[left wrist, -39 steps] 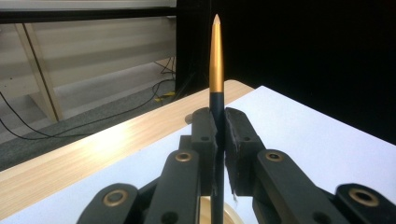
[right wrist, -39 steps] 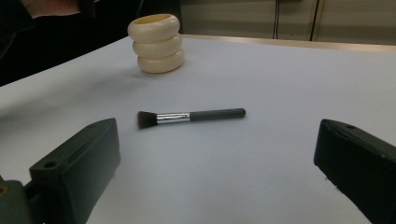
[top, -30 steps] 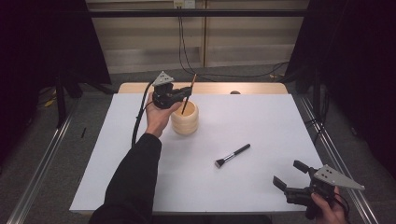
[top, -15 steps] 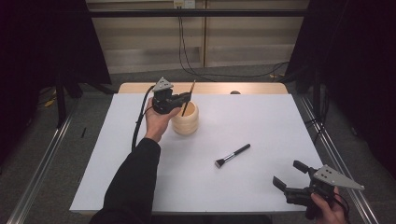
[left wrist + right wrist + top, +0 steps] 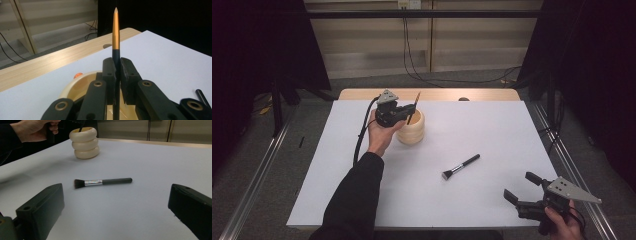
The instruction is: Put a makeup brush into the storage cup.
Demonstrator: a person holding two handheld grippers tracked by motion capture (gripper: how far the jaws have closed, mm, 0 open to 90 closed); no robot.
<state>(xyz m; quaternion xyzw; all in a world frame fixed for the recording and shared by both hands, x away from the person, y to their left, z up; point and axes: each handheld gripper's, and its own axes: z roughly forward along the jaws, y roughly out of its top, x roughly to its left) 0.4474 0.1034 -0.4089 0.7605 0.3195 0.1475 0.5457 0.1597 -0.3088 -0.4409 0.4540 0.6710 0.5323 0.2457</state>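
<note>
From above, my left tongs (image 5: 408, 111) pinch a slim brush (image 5: 414, 107) over the ringed holder (image 5: 412, 131); tilted, its lower end could catch the rim.

Along my left tongs, the pads clamp its dark handle; it might swivel.

My right tongs (image 5: 117, 207) gape, the makeup brush (image 5: 102, 181) lying ahead on the counter (image 5: 155, 165); it could roll if nudged.

Light: bright on the white rectangular tabletop (image 5: 462, 200), surroundings dark.
Shadows: soft, faint.
Focus: near black jaws blurred.
</note>
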